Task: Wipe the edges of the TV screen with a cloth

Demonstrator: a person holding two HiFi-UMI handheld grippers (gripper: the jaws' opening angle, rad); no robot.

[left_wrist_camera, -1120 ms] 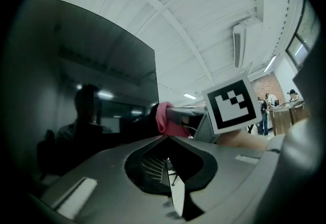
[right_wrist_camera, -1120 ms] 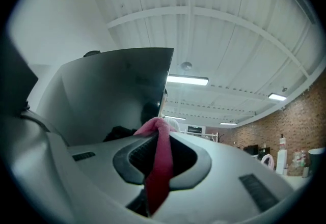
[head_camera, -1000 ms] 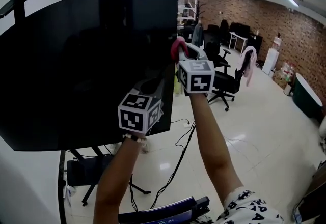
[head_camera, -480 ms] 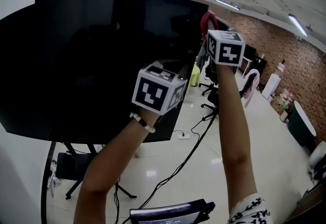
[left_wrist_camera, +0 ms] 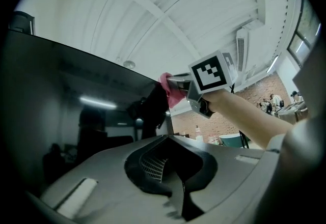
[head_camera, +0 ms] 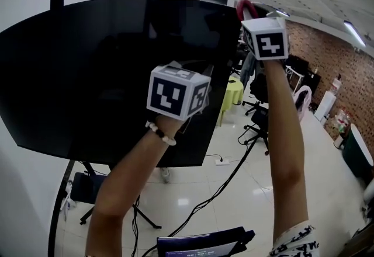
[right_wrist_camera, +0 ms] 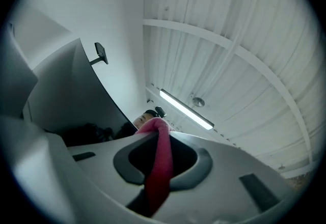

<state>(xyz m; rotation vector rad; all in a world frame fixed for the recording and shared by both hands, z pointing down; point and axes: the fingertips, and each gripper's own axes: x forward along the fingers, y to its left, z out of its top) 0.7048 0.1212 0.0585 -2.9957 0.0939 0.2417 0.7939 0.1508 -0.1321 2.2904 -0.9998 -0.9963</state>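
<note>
Right tongs (right_wrist_camera: pixel 155 136) pinch cloth (right_wrist_camera: pixel 161 169) at TV (head_camera: pixel 87 75) corner

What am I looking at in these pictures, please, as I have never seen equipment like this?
There is no robot here: a person holds a two-jaw hand tool, called a gripper, in each hand. The boxes with black-and-white squares are parts of those tools. The head view comes from a camera on the person's head. The two gripper views come from cameras that ride on each tool and look along its jaws. The big black panel is a TV. The right gripper is shut on a pink cloth and holds it at the TV's top right corner. The left gripper has its jaws together with nothing between them, and it is in front of the right part of the screen.
</note>
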